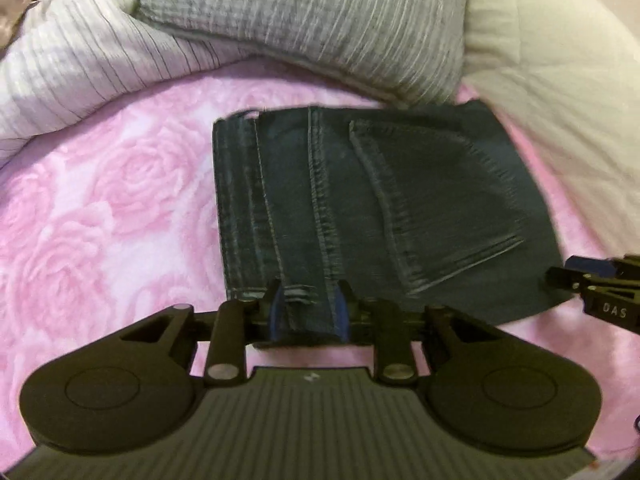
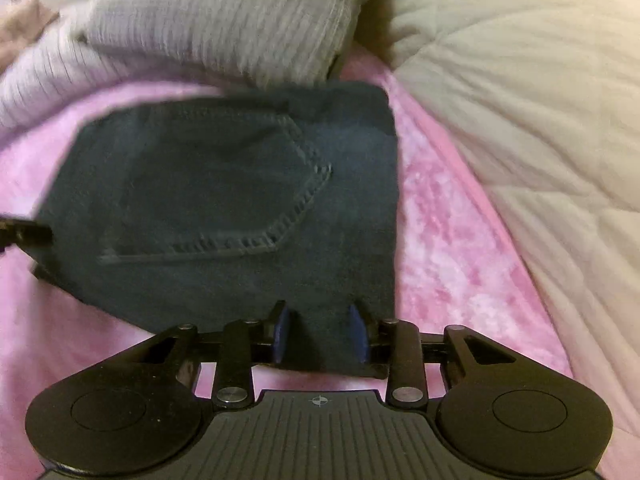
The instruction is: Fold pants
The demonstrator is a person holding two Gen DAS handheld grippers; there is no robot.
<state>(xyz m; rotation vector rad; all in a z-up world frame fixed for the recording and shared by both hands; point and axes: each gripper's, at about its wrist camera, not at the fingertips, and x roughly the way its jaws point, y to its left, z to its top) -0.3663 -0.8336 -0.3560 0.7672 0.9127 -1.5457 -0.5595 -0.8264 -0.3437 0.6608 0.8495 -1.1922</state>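
Observation:
Dark blue jeans (image 1: 400, 200) lie folded into a compact rectangle on a pink rose-print blanket (image 1: 100, 200), back pocket (image 1: 432, 208) facing up. My left gripper (image 1: 308, 296) is shut on the near edge of the jeans by the leg seams, denim filling the gap between its blue pads. My right gripper (image 2: 320, 312) grips the near edge of the same jeans (image 2: 220, 184) below the pocket (image 2: 224, 184), close to the right side. Each gripper shows at the rim of the other's view: the right gripper (image 1: 592, 280) and the left gripper (image 2: 24, 234).
Behind the jeans lies a grey ribbed pillow (image 1: 312, 20), touching their far edge. White striped bedding (image 1: 80, 60) is heaped at the back left. A cream quilted comforter (image 2: 540, 120) rises along the right. Pink blanket (image 2: 448, 220) shows on both sides.

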